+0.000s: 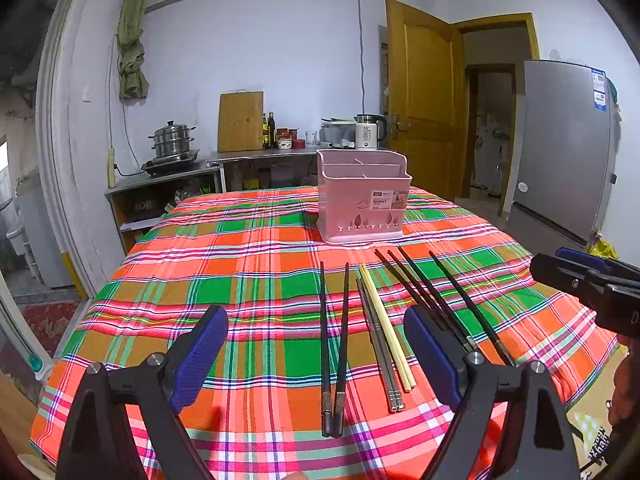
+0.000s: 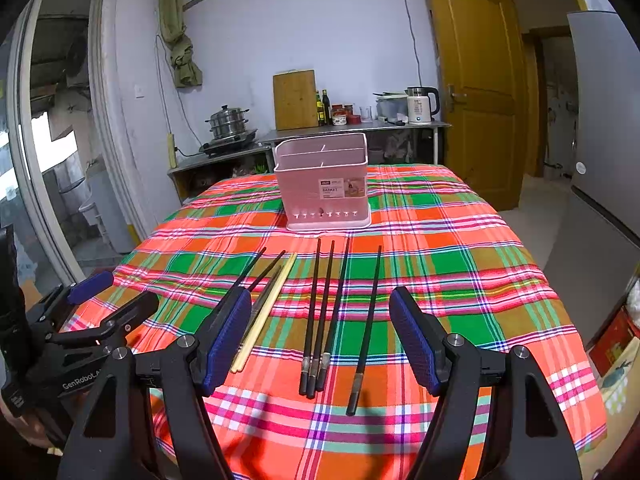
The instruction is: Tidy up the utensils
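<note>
Both grippers hover wide open over the near edge of the table, nothing between their blue pads: the left gripper (image 1: 316, 344) above a dark chopstick pair (image 1: 334, 352), the right gripper (image 2: 320, 336) above a cluster of three dark chopsticks (image 2: 320, 320) and a single one (image 2: 366, 332) beside it. Its left finger hides part of the pale chopsticks (image 2: 264, 312) and the grey metal pair, which the left view shows whole (image 1: 380, 344). Farther back stands the pink basket (image 2: 324, 184), its compartments seemingly empty (their floors are out of sight). All rest on the plaid tablecloth (image 2: 460, 248). Only the left view shows the whole fridge (image 1: 564, 144); a kettle (image 2: 420, 105) sits on the counter behind.
</note>
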Demonstrator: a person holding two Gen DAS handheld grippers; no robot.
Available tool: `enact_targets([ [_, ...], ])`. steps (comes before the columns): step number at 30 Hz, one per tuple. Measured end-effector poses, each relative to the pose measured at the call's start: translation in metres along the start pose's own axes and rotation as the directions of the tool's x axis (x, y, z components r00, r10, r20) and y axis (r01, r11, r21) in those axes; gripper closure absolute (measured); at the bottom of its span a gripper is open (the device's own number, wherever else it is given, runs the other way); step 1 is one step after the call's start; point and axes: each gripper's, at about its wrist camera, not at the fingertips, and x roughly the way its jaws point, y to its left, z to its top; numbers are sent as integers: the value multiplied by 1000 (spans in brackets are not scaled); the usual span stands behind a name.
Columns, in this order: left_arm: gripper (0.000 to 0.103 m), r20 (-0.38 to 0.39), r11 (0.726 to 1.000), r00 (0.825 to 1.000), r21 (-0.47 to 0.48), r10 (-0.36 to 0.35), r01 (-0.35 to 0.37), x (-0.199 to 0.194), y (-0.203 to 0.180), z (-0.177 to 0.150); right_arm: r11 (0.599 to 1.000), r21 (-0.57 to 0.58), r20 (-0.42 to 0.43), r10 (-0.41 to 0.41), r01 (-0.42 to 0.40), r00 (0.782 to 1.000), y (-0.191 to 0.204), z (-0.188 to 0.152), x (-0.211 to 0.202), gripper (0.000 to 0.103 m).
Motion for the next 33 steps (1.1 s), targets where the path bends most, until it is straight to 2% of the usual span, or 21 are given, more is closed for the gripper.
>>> enact_targets([
  [24,14,-20,1000,1000,-7,-5,5,6,3,-1,1000,3,-7,-1,1,1000,0,-1,3,31],
  [28,14,-42,1000,999,0,-6,6,17,6,1,1000,7,-26,-6,6,1000,-2,-1,9,31],
  [33,15,-124,999,992,8,-35,36,49,15,7,1000,5,-63,-15,15,998,-9,2,26,31],
])
